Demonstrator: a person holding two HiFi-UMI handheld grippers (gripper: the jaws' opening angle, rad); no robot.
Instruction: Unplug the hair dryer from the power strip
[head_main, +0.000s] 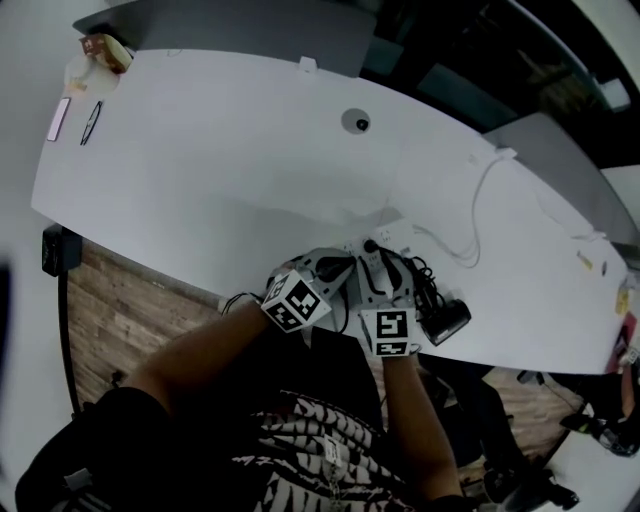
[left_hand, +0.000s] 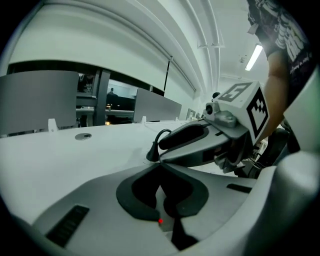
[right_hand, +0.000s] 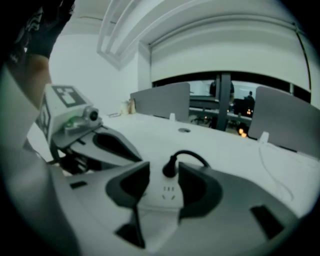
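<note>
In the head view, the left gripper (head_main: 345, 268) and right gripper (head_main: 380, 258) are crowded over the power strip (head_main: 398, 236) at the table's (head_main: 250, 150) five o'clock edge, with the hair dryer (head_main: 446, 320) at their four o'clock. In the left gripper view, the jaws are clenched on nothing. In the right gripper view, the jaws are spread, and the plug (right_hand: 169, 171) is seated at twelve o'clock between them, ungripped. The grasp appears to be in hand. Next, the plug must be pinched and drawn straight out.
</note>
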